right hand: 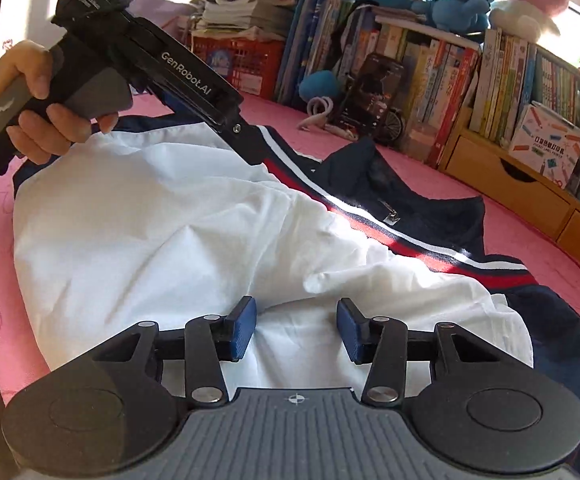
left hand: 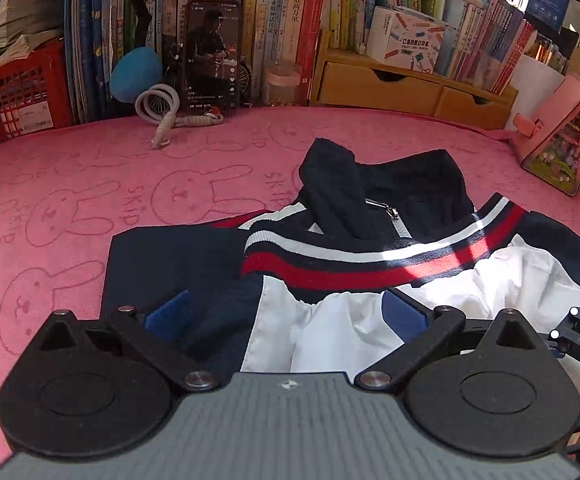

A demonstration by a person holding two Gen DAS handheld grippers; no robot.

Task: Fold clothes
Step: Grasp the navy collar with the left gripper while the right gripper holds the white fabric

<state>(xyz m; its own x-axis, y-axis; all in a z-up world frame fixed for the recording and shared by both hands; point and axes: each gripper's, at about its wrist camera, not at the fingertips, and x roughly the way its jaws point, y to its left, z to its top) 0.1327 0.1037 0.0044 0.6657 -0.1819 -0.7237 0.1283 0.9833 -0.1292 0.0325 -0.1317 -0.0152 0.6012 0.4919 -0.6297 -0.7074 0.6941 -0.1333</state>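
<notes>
navy jacket (right hand: 429, 216) on pink towel (left hand: 90, 184), left tool (left hand: 286, 316) and right tool (right hand: 296, 330) gaping, bare towel leftward

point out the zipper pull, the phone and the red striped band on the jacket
zipper pull (left hand: 393, 213), left wrist view, on the metal tab below the collar
phone (left hand: 212, 54), left wrist view, middle of its lit screen
red striped band (right hand: 373, 229), right wrist view, on the red stripe beside the white lining

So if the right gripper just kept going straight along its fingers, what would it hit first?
Most likely the jacket's white lining: the right gripper is open just over it, with the fabric bulging up ahead. Beyond that comes the striped hem band. Depth is hard to judge.
</notes>
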